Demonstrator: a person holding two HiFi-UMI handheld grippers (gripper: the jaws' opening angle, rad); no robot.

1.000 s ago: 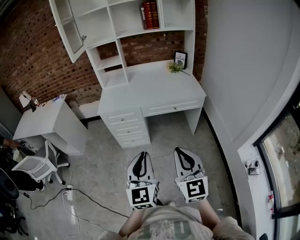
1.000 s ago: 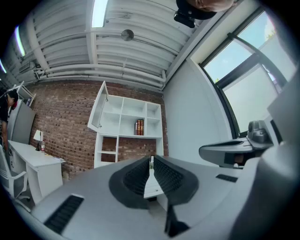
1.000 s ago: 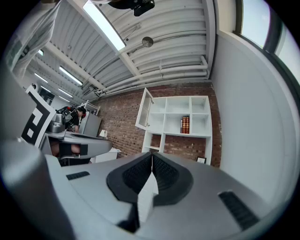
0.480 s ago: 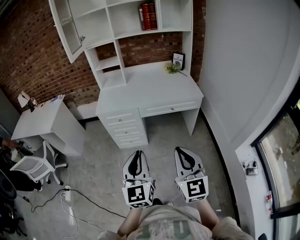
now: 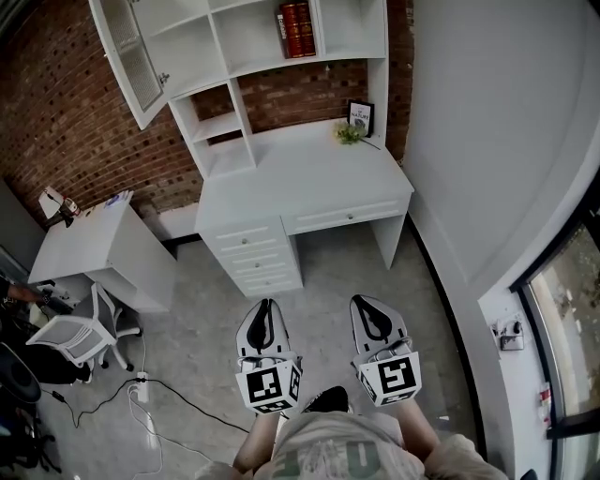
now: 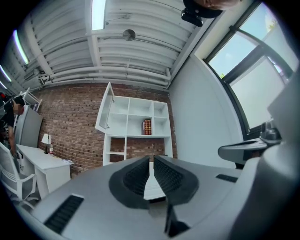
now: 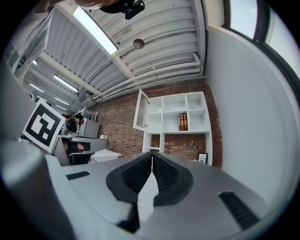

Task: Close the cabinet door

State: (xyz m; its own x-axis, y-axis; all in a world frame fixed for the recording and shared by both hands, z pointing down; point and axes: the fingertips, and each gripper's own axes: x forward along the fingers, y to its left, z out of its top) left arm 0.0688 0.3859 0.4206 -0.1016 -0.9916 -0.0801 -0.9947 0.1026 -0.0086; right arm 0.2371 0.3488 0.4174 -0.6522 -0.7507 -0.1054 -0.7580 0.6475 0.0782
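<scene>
Several cables (image 5: 141, 398) are spread over the floor (image 5: 202, 323) at the far left, beside a white swivel chair (image 5: 67, 337). A small side counter (image 5: 98, 246) is set against the brick wall (image 5: 56, 122) above them. A narrow gap is left between that side counter and the main counter (image 5: 300, 183).

The cabinet door (image 5: 127, 52) is found at the upper left of the white hutch (image 5: 239, 103). It is swung wide out to the left, over the brick. It is white-framed with a pale see-through panel, and a small knob is fixed low on its frame. Red books (image 5: 295, 28) are shelved further right, and a framed picture (image 5: 361, 114) and a small plant (image 5: 349, 134) are placed at the counter's right rear corner.

Bare floor is left open between the counter's drawers and the grippers, which are held well apart from the door. The left gripper (image 5: 265, 305) is held almost pressed together, with only a thin slit at its tips and nothing between. The right gripper (image 5: 362, 302) is pressed together and empty too. A plain white wall (image 5: 487, 141) runs close along the counter's right edge, and a dark-framed window (image 5: 562, 309) is seen at the far right.
</scene>
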